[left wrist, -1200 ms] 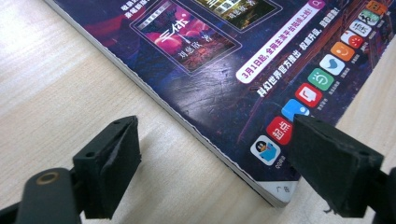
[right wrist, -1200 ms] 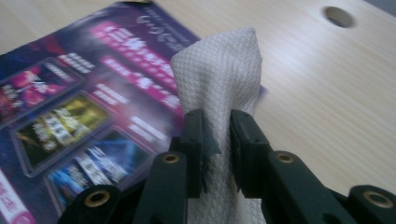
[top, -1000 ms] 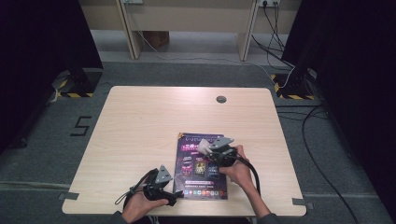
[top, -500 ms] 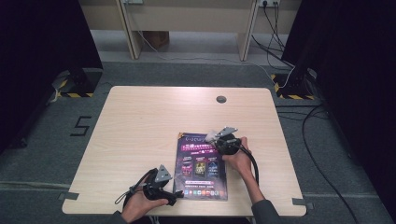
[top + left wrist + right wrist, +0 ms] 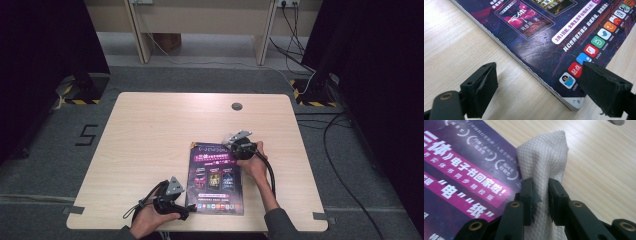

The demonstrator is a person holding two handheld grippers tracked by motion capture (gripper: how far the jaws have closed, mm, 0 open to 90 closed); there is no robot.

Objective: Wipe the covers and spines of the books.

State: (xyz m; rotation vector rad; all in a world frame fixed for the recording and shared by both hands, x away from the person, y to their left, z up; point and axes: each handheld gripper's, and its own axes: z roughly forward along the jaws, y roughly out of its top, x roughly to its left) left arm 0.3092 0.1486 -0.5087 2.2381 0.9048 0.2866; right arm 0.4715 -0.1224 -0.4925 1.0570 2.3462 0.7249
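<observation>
Right gripper view: your right gripper (image 5: 540, 200) has its jaws pinched narrow on a bunched white cloth (image 5: 544, 162), the quilted fabric standing up between the pads. Cloth sits at the far right corner of the magazine (image 5: 461, 177), half over the cover, half over bare tabletop (image 5: 599, 170).

High view: right gripper (image 5: 239, 145) at the magazine's (image 5: 216, 177) one o'clock corner. Magazine lies flat, long axis running roughly twelve to six, tilted a touch. For a wipe, the cover stretches away from your jaws toward seven o'clock; a pull along the long axis looks like the natural stroke. Right hand (image 5: 255, 165) is plainly the nearer one to the cloth.

Left gripper view: your left gripper (image 5: 544, 95) has jaws standing wide, nothing between the pads. They straddle the near left corner of the magazine (image 5: 544, 47), its spine edge running diagonally between them. In the high view the left gripper (image 5: 172, 200) rests at the cover's seven o'clock corner, placed to pin it, I judge, though not pressing yet.

Surroundings: round cable port (image 5: 236, 106) at twelve o'clock, well apart. Nothing stands in the stroke's path. Risk: the magazine may skid under the cloth if the left corner stays unpinned.
</observation>
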